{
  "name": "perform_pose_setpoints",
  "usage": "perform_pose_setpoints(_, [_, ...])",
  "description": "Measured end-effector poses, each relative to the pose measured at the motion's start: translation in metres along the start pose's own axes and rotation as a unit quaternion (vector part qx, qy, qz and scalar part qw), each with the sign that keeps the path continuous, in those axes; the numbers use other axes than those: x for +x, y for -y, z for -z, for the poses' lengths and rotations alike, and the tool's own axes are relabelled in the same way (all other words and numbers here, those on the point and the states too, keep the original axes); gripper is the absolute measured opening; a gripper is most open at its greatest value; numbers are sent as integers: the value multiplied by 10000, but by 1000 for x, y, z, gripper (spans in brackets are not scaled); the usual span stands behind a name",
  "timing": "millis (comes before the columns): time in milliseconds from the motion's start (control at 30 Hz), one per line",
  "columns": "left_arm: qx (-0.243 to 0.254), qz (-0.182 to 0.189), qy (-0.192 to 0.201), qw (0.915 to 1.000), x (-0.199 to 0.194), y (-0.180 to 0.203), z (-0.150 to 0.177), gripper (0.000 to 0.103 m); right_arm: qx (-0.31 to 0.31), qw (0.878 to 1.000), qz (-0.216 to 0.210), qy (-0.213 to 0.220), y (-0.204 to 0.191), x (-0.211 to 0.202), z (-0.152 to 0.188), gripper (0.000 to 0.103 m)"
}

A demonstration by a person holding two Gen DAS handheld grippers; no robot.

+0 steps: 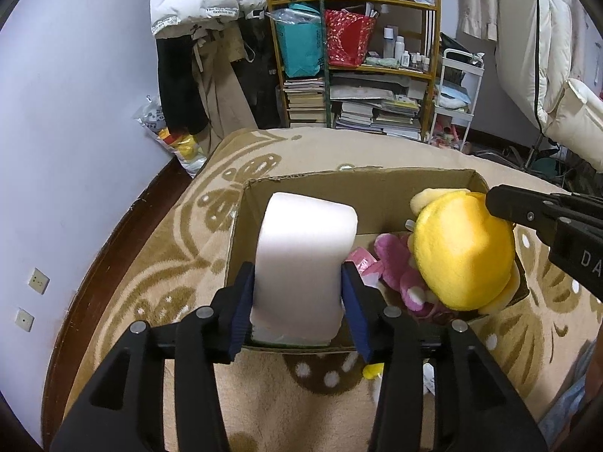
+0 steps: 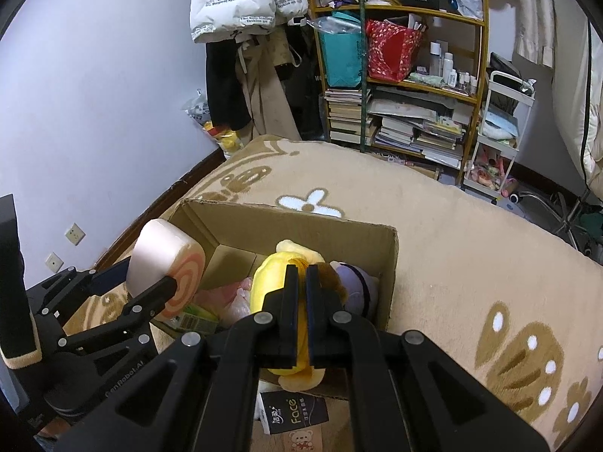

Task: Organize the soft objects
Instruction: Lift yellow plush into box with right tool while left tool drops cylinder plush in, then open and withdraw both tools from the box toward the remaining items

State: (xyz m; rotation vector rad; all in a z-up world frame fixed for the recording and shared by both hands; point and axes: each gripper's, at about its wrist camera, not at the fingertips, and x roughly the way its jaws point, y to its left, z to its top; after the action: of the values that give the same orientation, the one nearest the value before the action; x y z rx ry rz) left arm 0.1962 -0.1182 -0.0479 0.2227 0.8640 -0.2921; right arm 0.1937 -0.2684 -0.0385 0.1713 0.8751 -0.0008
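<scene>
An open cardboard box (image 1: 358,184) (image 2: 286,218) stands on a beige patterned blanket. My left gripper (image 1: 297,301) is shut on a white roll-shaped cushion (image 1: 305,260) and holds it over the box's left part; its pink spiral end shows in the right wrist view (image 2: 166,263). My right gripper (image 2: 301,309) is shut on a yellow plush toy (image 2: 269,282) (image 1: 459,248) and holds it over the box's right part. A pink plush (image 1: 395,260) and a purple plush (image 2: 358,282) lie in the box.
A black tissue pack (image 2: 294,412) lies on the blanket in front of the box. A cluttered bookshelf (image 1: 354,56), hanging coats (image 1: 199,7) and a white cart (image 1: 452,101) stand behind the bed. The wall is at the left.
</scene>
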Motion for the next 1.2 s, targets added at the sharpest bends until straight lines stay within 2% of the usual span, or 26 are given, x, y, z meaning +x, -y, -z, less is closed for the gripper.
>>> perform_pose_setpoints(267, [68, -43, 63, 9999, -3, -3, -2, 58, 50, 10000, 7, -31, 2, 2, 1, 6])
perform_pose_setpoints(333, [81, -75, 39, 9999, -3, -2, -2, 66, 45, 10000, 21, -29, 3, 3, 2, 6])
perform_pose_setpoints(467, [21, -77, -17, 10000, -6, -5, -1, 74, 73, 10000, 14, -27, 4, 3, 2, 6])
perform_pose_setpoints(533, [-43, -103, -29, 9999, -9, -7, 0, 84, 154, 9999, -29, -31, 7, 3, 3, 11])
perform_pose_setpoints(767, [-243, -144, -57, 9996, -21, -16, 2, 85, 159, 9999, 8, -1, 9, -5, 8, 13])
perform_pose_setpoints(967, [-137, -258, 29, 9996, -39, -19, 12, 86, 191, 9998, 91, -42, 11, -16, 18, 30])
perform_pose_setpoints(1033, [-135, -275, 63, 9995, -43, -19, 16, 95, 263, 9996, 118, -65, 13, -22, 23, 52])
perform_pose_setpoints(1100, [-161, -289, 107, 9994, -49, -19, 21, 96, 322, 9994, 125, -63, 13, -28, 28, 63])
perform_pose_setpoints(1167, [-195, -266, 69, 9994, -51, -20, 24, 96, 376, 9992, 118, -88, 15, -33, 31, 66])
perform_pose_setpoints(1200, [-218, -244, 50, 9995, -52, -20, 27, 96, 406, 9990, 123, -116, 15, -35, 34, 72])
